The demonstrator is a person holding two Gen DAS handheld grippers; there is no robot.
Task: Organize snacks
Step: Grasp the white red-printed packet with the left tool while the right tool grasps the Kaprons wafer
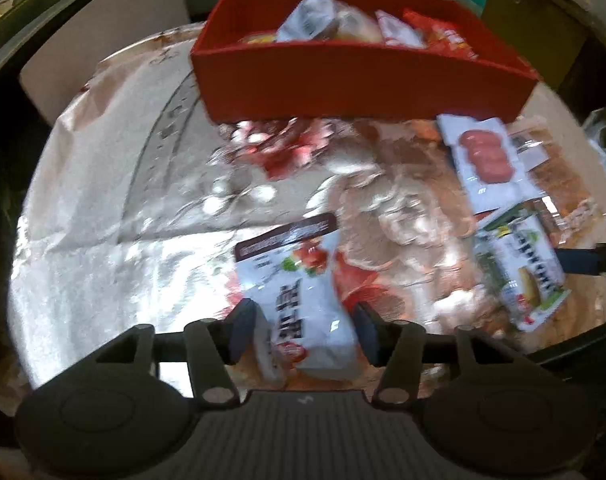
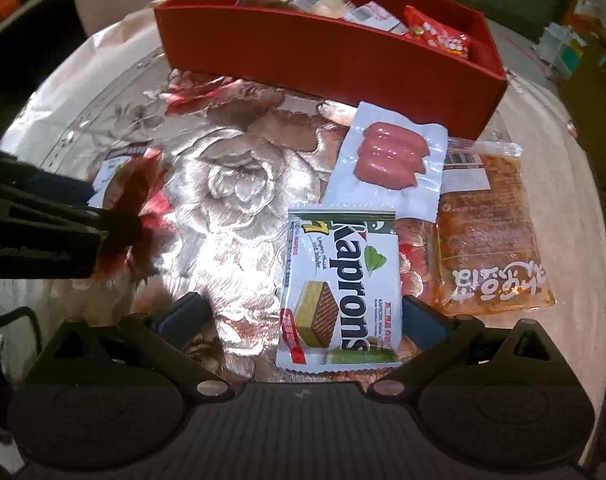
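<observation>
A red box point(image 1: 359, 80) holding several snack packets stands at the back of the table; it also shows in the right wrist view point(image 2: 327, 64). My left gripper point(image 1: 303, 330) has its jaws around a white snack bag with a brown top point(image 1: 299, 288), which fills the gap between the pads. In the right wrist view the left gripper point(image 2: 103, 220) sits at the left, over that bag point(image 2: 109, 170). My right gripper point(image 2: 303, 316) is open over a Kaprons wafer packet point(image 2: 339, 288), which also shows in the left wrist view point(image 1: 519, 268).
A sausage pack point(image 2: 387, 160) and an orange-brown snack pack point(image 2: 487, 232) lie right of the wafer packet, in front of the box. The round table has a shiny floral cloth point(image 2: 231, 184). Cardboard boxes point(image 2: 591, 76) and shelves stand beyond the table edge.
</observation>
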